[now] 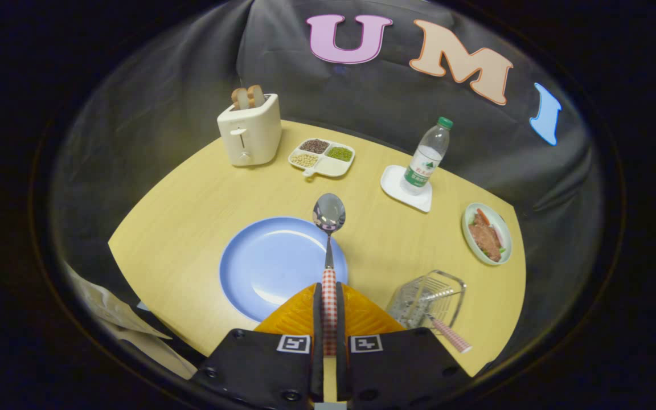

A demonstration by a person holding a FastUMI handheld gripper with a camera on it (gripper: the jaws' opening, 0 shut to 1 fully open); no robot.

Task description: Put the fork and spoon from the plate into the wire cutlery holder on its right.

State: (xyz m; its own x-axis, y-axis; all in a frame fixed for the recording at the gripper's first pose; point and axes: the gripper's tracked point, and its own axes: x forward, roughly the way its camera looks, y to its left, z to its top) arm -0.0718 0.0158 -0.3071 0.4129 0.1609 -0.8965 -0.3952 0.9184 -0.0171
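My gripper (pixel 329 293) is shut on the spoon (pixel 328 228), both fingers pressing its red-and-white checked handle. The steel bowl of the spoon points ahead of the fingers, held in the air above the far right rim of the blue plate (pixel 265 267). The plate lies bare on the wooden table just ahead and left of the fingers. To the right of the fingers stands the wire cutlery holder (pixel 427 296). The fork (pixel 445 330) sits in it, its checked handle sticking out toward me.
A white toaster (pixel 250 130) with bread stands at the table's far left, beside a divided dish (pixel 322 156) of beans. A water bottle (pixel 426 159) stands on a white coaster, and a small plate of food (pixel 487 233) lies at the right edge.
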